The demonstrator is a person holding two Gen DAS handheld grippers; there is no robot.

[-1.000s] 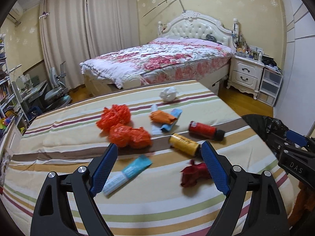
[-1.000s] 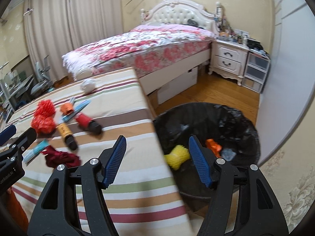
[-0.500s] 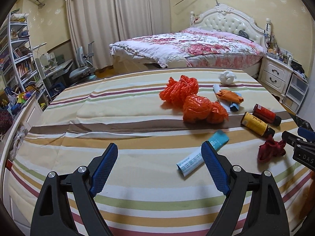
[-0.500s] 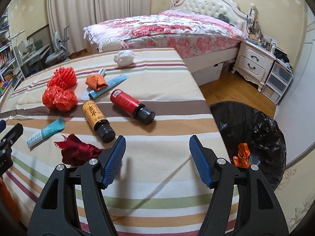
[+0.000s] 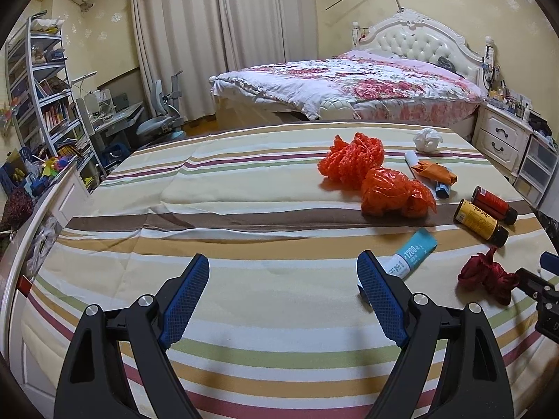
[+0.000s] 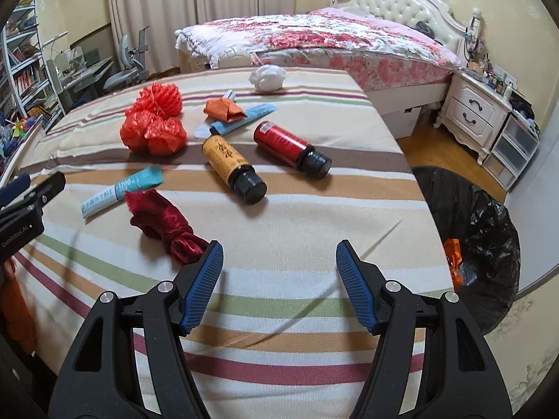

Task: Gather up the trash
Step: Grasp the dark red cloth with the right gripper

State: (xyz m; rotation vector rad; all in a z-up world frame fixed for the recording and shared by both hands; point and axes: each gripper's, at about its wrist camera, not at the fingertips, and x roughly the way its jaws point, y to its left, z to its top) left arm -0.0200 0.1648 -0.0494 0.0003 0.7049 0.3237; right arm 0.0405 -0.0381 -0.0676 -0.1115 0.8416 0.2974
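Observation:
Trash lies on a striped cloth [image 6: 314, 209]: a dark red crumpled cloth [image 6: 167, 225], a teal-and-white tube [image 6: 122, 190], a yellow bottle [image 6: 232, 167], a red bottle [image 6: 291, 148], orange plastic bags [image 6: 153, 129], an orange wrapper [image 6: 223, 110] on a blue tube, and a white paper ball [image 6: 267, 76]. My right gripper [image 6: 279, 279] is open and empty, just right of the red cloth. My left gripper [image 5: 283, 289] is open and empty over bare cloth, left of the teal tube [image 5: 412, 253]. A black-lined trash bin [image 6: 485, 244] stands right of the surface.
A flowered bed [image 6: 314, 35] stands behind the striped surface. White nightstands and drawers [image 6: 478, 111] are at the far right. A desk, chair and bookshelf [image 5: 52, 104] fill the left side. The bin holds an orange piece [image 6: 454, 255].
Both grippers have swung left, away from the bin and over the striped surface. The right one has come down close to the dark red cloth. Both stay open.

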